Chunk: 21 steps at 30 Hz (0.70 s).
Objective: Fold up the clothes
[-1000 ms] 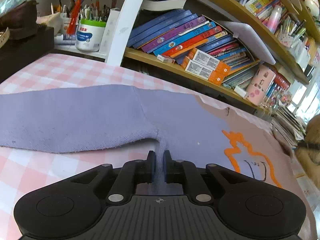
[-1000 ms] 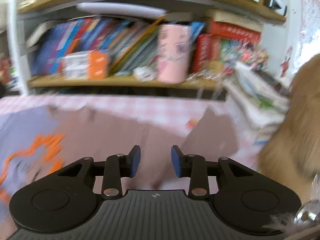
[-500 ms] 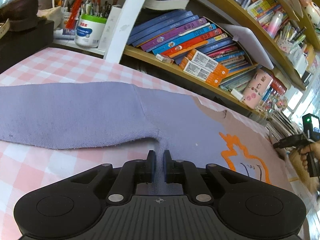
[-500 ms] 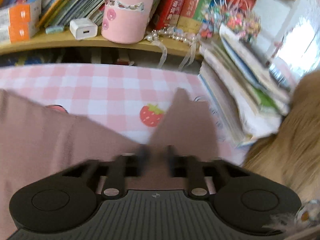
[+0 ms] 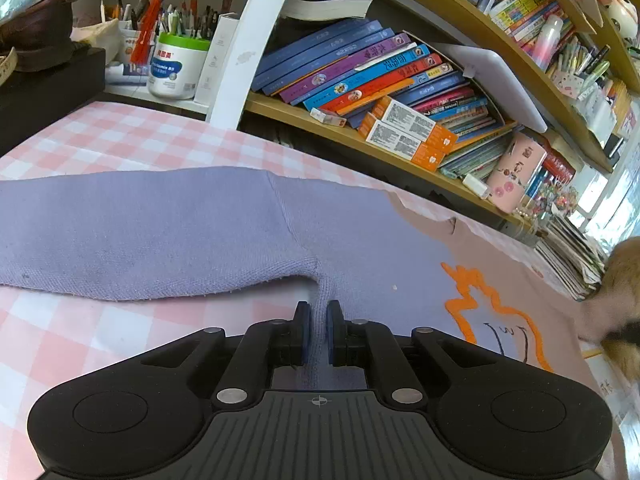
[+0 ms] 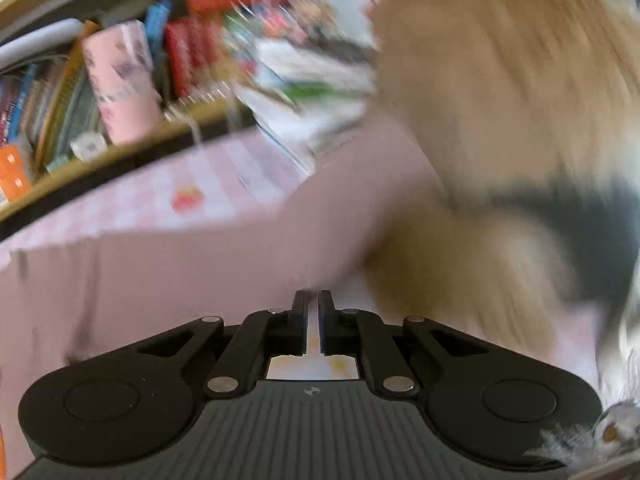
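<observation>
My left tool [image 5: 315, 322] is pinching a ridge of the sweater [image 5: 192, 232] right at the armpit, where the lilac sleeve meets the body; the knit rises in a small fold between the blue pads. My right tool [image 6: 313, 312] is pressed together at the far side of the same garment, on its pinkish-brown half, but that view is smeared with motion and I cannot tell whether cloth is really caught between the fingers or they have simply met.

The sweater lies spread across the pink checked surface [image 5: 92, 332], sleeve stretched out to the left, an orange outline drawing [image 5: 480, 304] on the chest. A furry tan animal [image 6: 500, 120] crowds the right edge, very near my right tool.

I judge the knit soft, limp and light: it will sag and stretch under its own weight, so one pinch drags it out of shape. Seams are the firmest holds, so the armpit seam suits a sleeve fold. The animal may sit on or tug the cloth. A bookshelf [image 5: 400, 92] stands behind.
</observation>
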{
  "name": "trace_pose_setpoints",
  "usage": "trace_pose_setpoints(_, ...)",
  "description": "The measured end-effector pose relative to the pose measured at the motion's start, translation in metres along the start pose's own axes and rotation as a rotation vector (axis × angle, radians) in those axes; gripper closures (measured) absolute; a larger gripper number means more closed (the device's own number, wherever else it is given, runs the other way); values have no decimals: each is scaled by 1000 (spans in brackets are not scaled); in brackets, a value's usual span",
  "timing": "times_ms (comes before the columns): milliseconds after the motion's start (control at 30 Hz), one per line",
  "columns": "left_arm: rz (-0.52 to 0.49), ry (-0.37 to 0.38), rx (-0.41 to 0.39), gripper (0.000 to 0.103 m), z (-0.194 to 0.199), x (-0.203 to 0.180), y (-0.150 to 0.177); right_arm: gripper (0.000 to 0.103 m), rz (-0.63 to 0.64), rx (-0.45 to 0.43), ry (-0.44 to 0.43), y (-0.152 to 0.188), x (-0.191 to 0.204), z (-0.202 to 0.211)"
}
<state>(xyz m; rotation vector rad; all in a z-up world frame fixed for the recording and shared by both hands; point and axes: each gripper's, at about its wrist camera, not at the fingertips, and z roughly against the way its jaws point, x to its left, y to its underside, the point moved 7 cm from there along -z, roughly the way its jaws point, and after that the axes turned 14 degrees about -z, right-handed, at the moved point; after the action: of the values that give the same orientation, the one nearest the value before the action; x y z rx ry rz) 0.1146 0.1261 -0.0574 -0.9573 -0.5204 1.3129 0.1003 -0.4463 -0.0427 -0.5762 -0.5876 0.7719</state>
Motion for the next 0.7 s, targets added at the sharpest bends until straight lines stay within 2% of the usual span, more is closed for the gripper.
trace_pose_setpoints(67, 2, 1, 0, 94, 0, 0, 0, 95, -33, 24, -13, 10, -19, 7)
trace_pose_setpoints(133, 3, 1, 0, 94, 0, 0, 0, 93, -17, 32, -30, 17, -24, 16)
trace_pose_setpoints(167, 4, 2, -1, 94, 0, 0, 0, 89, -1, 35, -42, 20, -24, 21)
trace_pose_setpoints(267, 8, 5, -1, 94, 0, 1, 1, 76, 57, 51, -118, 35, -4, 36)
trace_pose_setpoints(367, 21, 14, -3, 94, 0, 3, 1, 63, 137, 66, -244, 52, 34, 50)
trace_pose_setpoints(500, 49, 35, -9, 92, 0, 6, 2, 59, 243, 75, -349, 76, 87, 56)
trace_pose_setpoints(633, -40, -31, 5, 86, 14, -6, 7, 59, 309, 97, -373, 99, 113, 54)
trace_pose_setpoints(700, -72, -27, 11, 81, 27, -15, 16, 59, 337, 105, -388, 109, 114, 58)
